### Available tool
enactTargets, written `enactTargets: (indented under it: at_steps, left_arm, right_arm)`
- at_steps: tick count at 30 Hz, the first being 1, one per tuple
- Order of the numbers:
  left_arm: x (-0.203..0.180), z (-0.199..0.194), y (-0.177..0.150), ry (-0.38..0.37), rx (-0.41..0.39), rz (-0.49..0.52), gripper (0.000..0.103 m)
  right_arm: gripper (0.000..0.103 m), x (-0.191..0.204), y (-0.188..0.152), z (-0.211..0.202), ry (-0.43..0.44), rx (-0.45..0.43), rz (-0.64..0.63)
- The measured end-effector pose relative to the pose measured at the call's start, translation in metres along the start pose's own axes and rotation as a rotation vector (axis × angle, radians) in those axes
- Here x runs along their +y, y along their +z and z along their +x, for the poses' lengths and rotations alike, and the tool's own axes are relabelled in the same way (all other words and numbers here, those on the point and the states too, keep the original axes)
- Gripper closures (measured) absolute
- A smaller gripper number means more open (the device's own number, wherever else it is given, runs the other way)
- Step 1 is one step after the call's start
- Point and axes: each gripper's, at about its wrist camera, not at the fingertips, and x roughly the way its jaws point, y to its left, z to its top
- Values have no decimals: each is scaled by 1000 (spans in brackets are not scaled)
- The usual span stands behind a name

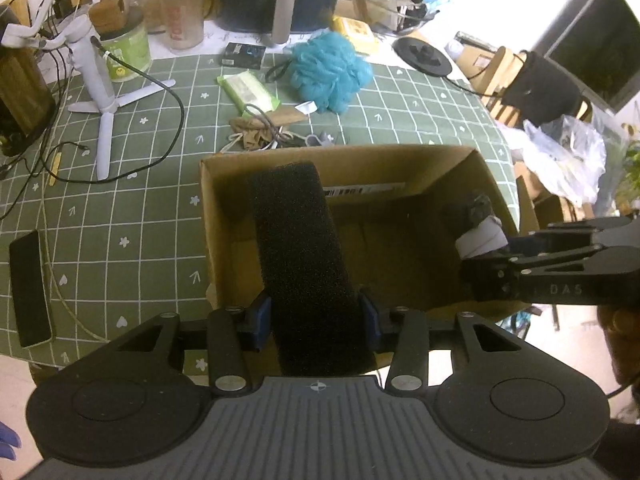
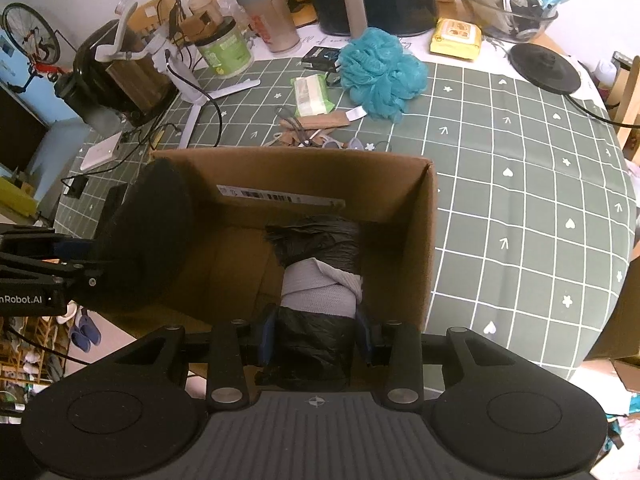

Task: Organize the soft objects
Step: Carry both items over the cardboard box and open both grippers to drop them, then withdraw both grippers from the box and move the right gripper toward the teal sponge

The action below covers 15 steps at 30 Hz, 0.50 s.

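Both grippers are carrying something over the open cardboard box (image 1: 452,168), so the sorting is looking about midway: the two items in hand are nearly in, while other soft things are waiting on the green checked tablecloth (image 1: 132,208). The box floor is looking bare in both views, apart from what is hanging into it from the jaws.

The left gripper (image 1: 316,320) is holding a long black foam strip (image 1: 296,240), its jaws partly closed with the blue pads pressing on both sides of the strip's lower part. The strip is sticking forward and down from the jaws, over the left half of the box, its far end reaching towards the back wall where a barcode label is showing.

The right gripper (image 2: 314,338) is gripping a black and grey bundle (image 2: 316,280) (it is looking like crinkled black plastic or fabric wrapped with a grey cloth, though I cannot tell which). Its jaws are also partly closed, clamping the bundle's near end, and the rest is hanging into the right side of the box, close to the right wall.

Still lying out beyond the box are a teal bath pouf (image 1: 328,72), a green wipes pack (image 1: 248,90) and some tan fabric pieces (image 1: 256,130) with cords, all well apart from either gripper, so I am judging that releasing both loads comes first and these are remaining
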Motion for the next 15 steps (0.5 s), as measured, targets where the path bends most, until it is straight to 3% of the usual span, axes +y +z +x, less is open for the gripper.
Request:
enactTargets:
  at_steps: [3, 5, 7, 11, 15]
  left_arm:
    - [-1, 1, 0, 32, -1, 7, 52]
    - [-1, -1, -1, 36, -14, 1, 33]
    - [-1, -6, -2, 41, -39, -4, 30]
    - [2, -13, 2, 67, -79, -15, 30]
    - [11, -16, 6, 97, -108, -32, 30]
  right_arm:
    - [52, 2, 1, 1, -13, -8, -6]
    - [26, 4, 1, -2, -10, -31, -17]
    - [17, 5, 1, -6, -3, -50, -21]
    - [7, 6, 2, -11, 6, -75, -23]
    - [5, 5, 4, -18, 10, -115, -14]
